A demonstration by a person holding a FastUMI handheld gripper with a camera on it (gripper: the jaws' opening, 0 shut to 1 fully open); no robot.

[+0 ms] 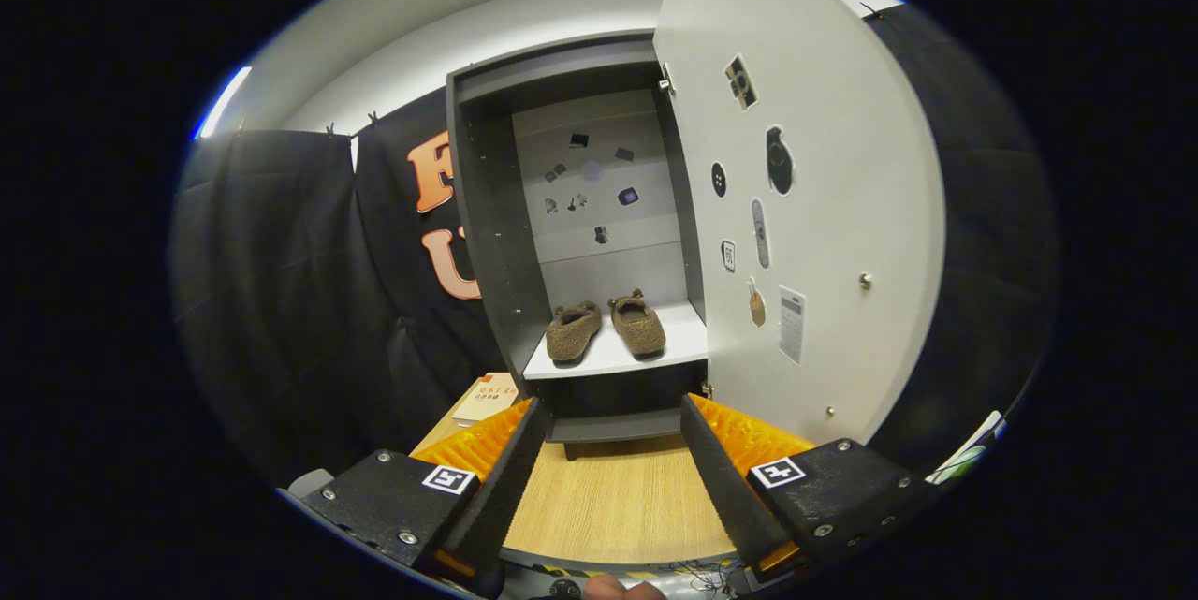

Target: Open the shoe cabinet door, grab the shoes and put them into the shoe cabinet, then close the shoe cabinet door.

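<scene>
Standing open on its hinges, the shoe cabinet door [824, 207] swings out to the right of the shoe cabinet [496, 235], its pale inner face dotted with small stickers [779, 160] and a knob screw near its free edge. Inside, a pair of brown fuzzy slippers [605, 329] sits side by side on the white shelf [646, 355], toes pointing inward toward the back panel, the left one near the shelf's front left corner and the right one a little further back. More small stickers mark the cabinet's rear wall. The gripper [613, 417] hangs well back from the cabinet, above the wooden table [618, 506], its fingers spread wide apart with nothing between them; the cabinet's dark base shows in the gap. A book [487, 399] lies on the table just left of the cabinet, beyond the left finger.
</scene>
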